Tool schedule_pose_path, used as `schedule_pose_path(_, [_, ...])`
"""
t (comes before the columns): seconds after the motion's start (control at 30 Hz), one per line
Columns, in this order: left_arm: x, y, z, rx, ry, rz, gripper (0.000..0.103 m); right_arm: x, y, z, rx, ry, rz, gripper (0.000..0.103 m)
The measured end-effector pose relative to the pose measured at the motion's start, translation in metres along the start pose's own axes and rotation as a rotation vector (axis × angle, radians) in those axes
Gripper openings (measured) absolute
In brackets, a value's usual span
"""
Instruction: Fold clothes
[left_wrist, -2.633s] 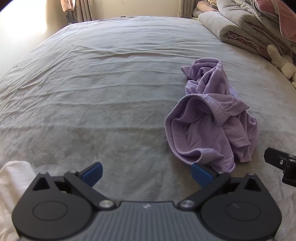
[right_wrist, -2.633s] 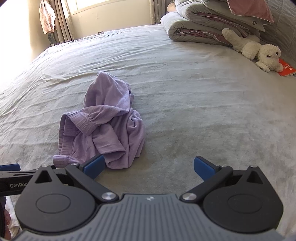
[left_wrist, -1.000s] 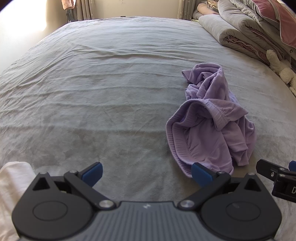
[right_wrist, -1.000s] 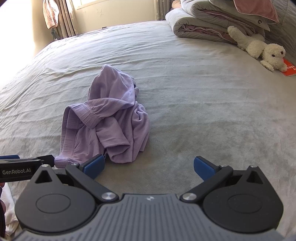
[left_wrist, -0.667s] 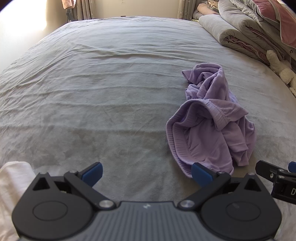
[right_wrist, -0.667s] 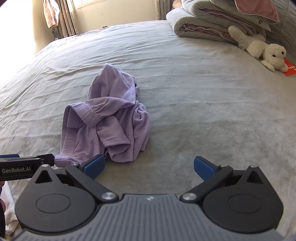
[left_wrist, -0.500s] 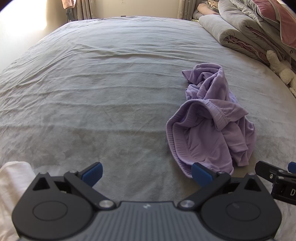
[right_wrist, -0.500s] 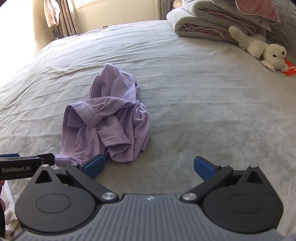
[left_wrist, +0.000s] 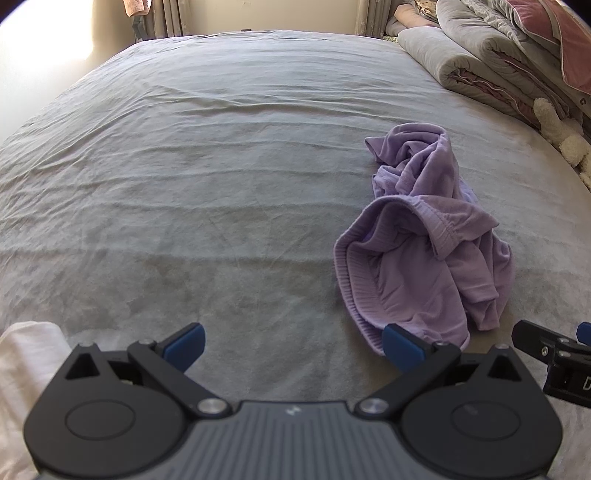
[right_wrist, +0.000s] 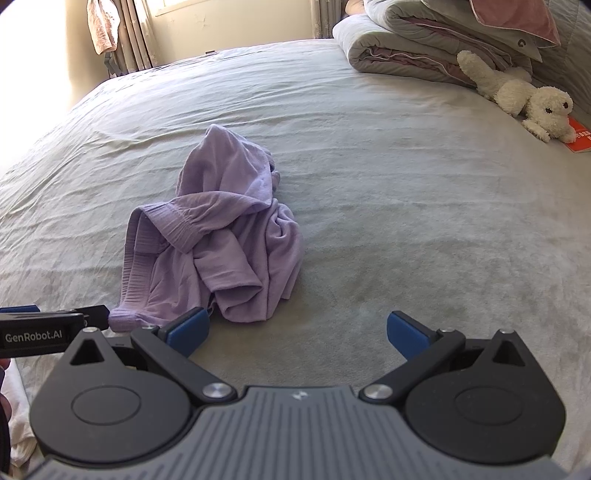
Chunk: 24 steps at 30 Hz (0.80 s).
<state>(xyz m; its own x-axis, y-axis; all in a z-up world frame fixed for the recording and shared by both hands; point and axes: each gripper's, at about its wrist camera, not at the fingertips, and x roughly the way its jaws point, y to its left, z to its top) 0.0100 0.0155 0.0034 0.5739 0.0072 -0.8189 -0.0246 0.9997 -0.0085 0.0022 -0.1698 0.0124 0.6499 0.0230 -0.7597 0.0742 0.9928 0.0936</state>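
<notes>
Lavender shorts (left_wrist: 424, 254) are lying crumpled on the grey bed (left_wrist: 207, 177), their long axis running away from the cameras toward the far wall; the ribbed waistband is gaping open at the near end and a bunched leg is trailing off at the far end. In the left wrist view the heap is sitting right of centre, its near edge just beside the right blue pad of the left gripper (left_wrist: 291, 347). In the right wrist view the shorts (right_wrist: 218, 236) are lying left of centre, with the near hem just beside the left pad of the right gripper (right_wrist: 297, 330).

Both grippers are hovering low over the bed with their fingers spread wide and holding nothing. Each one's black tip is showing at the edge of the other's view.

Folded grey quilts (right_wrist: 424, 40) are stacked at the far right of the bed, with a white plush toy (right_wrist: 524, 94) lying against them and an orange booklet (right_wrist: 580, 138) just beside it. White cloth (left_wrist: 26, 373) is bunching at the near left edge. Curtains (right_wrist: 129, 33) are hanging by a sunlit window beyond the bed.
</notes>
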Motion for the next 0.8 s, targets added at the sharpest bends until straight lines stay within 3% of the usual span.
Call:
schedule_pose_path(0.57, [0.013,-0.001,0.007,-0.016,0.031,0.01,0.102,0.009,-0.006,0.006,0.048,0.019,0.007,0.103])
schedule_pose_path(0.8, [0.027,-0.006,0.013,-0.013,0.047,0.015,0.102,0.031,-0.011,0.007,0.058,0.05,-0.009,0.103])
